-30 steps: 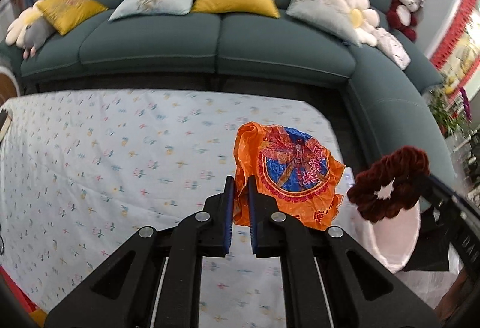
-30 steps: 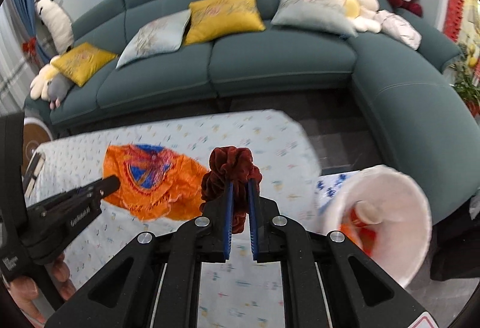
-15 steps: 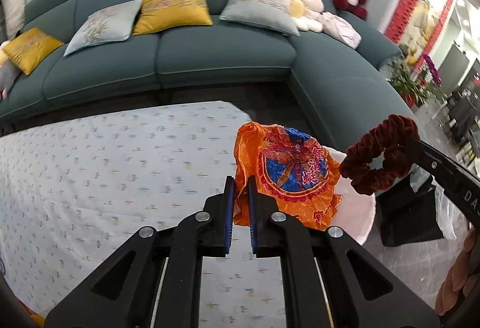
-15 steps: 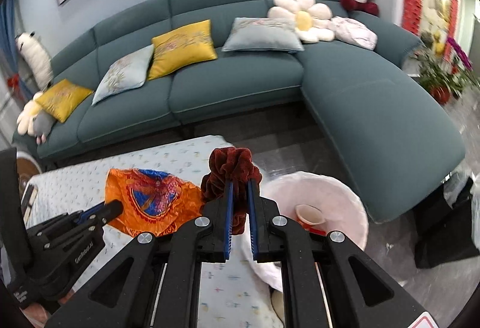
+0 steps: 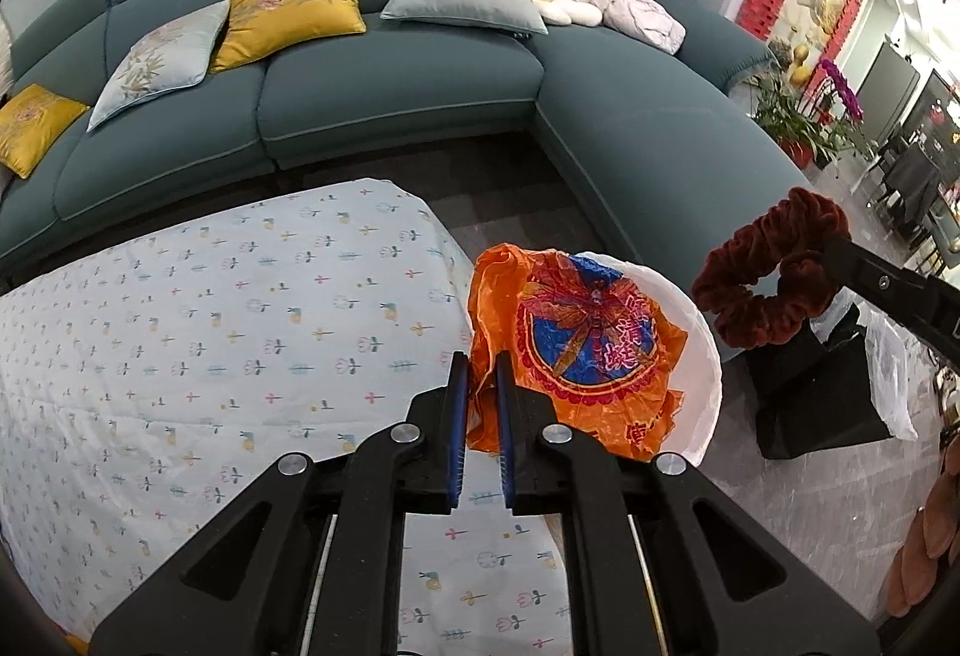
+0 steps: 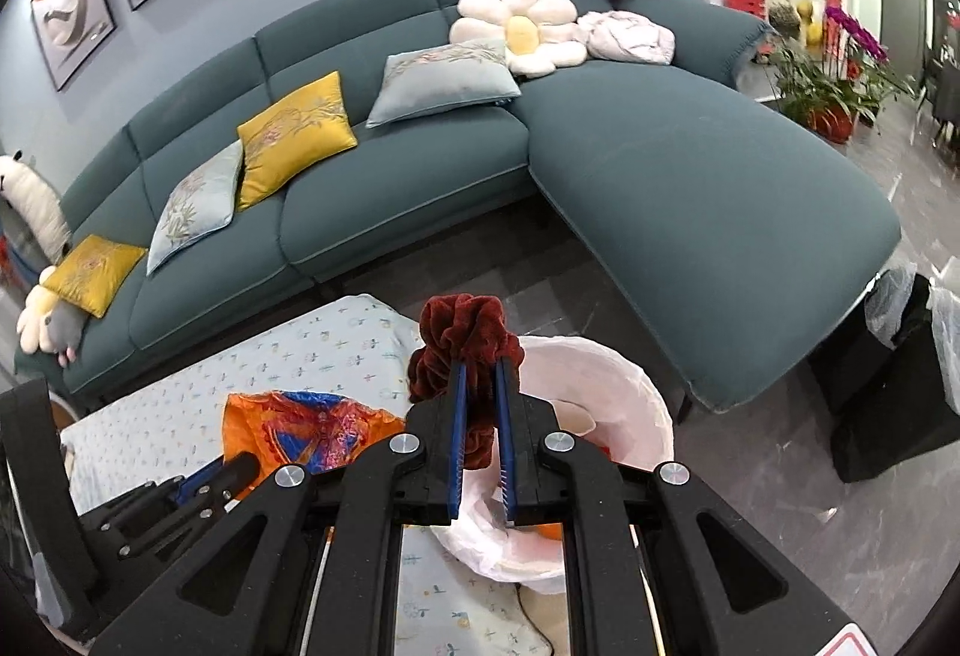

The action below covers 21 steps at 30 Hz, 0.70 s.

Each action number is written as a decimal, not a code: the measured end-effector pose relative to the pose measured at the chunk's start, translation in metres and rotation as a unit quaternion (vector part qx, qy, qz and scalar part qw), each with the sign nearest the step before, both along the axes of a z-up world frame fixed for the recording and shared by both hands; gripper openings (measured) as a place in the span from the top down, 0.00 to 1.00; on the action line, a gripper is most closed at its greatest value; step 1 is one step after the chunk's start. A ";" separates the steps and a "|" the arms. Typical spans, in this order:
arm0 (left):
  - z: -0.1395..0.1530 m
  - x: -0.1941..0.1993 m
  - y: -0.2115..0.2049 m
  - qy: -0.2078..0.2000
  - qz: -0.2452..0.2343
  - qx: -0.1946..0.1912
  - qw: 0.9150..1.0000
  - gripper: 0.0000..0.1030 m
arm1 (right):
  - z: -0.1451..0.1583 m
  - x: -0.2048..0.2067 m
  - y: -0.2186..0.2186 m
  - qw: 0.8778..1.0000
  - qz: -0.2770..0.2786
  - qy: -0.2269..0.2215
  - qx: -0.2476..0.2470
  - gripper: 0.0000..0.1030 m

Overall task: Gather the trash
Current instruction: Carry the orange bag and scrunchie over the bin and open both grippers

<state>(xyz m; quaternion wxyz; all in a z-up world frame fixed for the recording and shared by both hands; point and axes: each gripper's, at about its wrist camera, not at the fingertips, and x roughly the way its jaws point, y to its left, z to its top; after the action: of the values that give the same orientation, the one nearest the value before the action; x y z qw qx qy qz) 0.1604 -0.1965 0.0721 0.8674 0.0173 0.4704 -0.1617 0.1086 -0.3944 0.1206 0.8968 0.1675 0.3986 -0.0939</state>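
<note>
My left gripper is shut on the edge of a crumpled orange plastic wrapper with a blue and red print, held above the rim of a white-lined trash bin. The wrapper also shows at lower left in the right wrist view. My right gripper is shut on a dark red velvet scrunchie, hanging over the same bin, which holds some orange and white scraps. In the left wrist view the scrunchie hangs to the right of the wrapper.
A table with a floral cloth lies left of the bin. A teal corner sofa with cushions and plush toys curves behind. A black box with clear plastic stands on the grey floor at right. Potted flowers stand far right.
Both grippers have swung right, off the table, carrying the wrapper and the scrunchie over the white bin. Both grips are unchanged.
</note>
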 end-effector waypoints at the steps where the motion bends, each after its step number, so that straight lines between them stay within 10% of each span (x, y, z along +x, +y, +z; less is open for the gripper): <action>1: 0.000 0.000 -0.002 0.001 -0.001 0.000 1.000 0.92 | -0.002 0.001 -0.001 1.000 -0.001 0.004 0.000 0.91; 21: -0.018 0.003 -0.031 0.014 -0.024 0.001 1.000 0.92 | -0.038 0.001 -0.021 0.997 -0.010 0.073 -0.010 0.91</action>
<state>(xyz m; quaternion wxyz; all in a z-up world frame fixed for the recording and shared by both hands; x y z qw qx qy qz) 0.1636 -0.2270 0.0536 0.8566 0.0273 0.4820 -0.1819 0.1099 -0.4149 0.0828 0.8658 0.1554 0.4604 -0.1193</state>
